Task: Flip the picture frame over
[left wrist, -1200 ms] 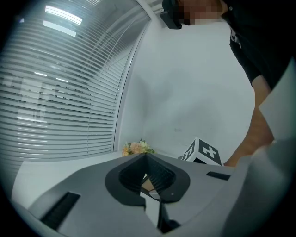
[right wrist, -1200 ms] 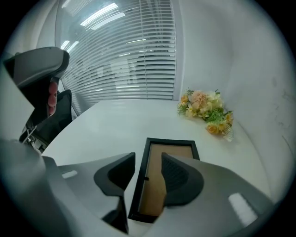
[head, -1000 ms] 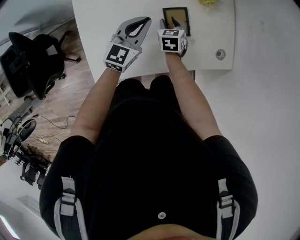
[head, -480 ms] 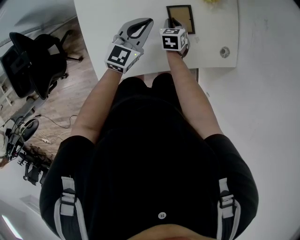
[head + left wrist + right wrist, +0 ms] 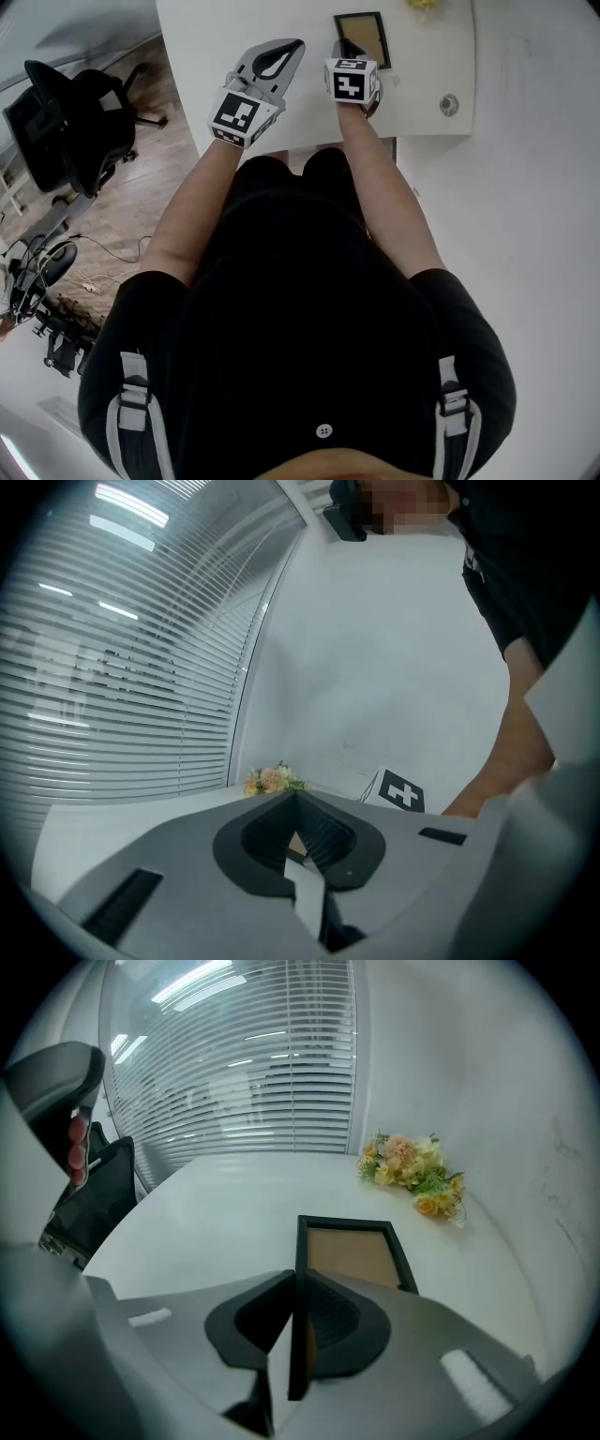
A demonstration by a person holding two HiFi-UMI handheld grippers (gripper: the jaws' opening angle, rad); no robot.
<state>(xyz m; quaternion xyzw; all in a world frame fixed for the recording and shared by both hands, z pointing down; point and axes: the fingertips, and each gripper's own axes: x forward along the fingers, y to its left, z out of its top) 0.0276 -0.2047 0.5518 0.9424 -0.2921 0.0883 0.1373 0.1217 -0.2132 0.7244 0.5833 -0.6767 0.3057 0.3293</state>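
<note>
The right gripper (image 5: pixel 298 1283) has just been closing its jaws, which pinch the near left edge of the picture frame (image 5: pixel 352 1252). The frame lies brown side up on the white table (image 5: pixel 216 1204), stretching ahead. Off to its left is the left gripper (image 5: pixel 293 801), jaws together, empty. Beyond the frame – flowers (image 5: pixel 412 1174).

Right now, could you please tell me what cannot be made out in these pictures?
Head view: the frame, near end behind the right tongs, whose jaws have just been closing onto its rail.
Head view: flowers, cut off by the top edge.
Head view: round thing, too small to name.
Left gripper view: most of the table, behind the shut left tongs.
</note>
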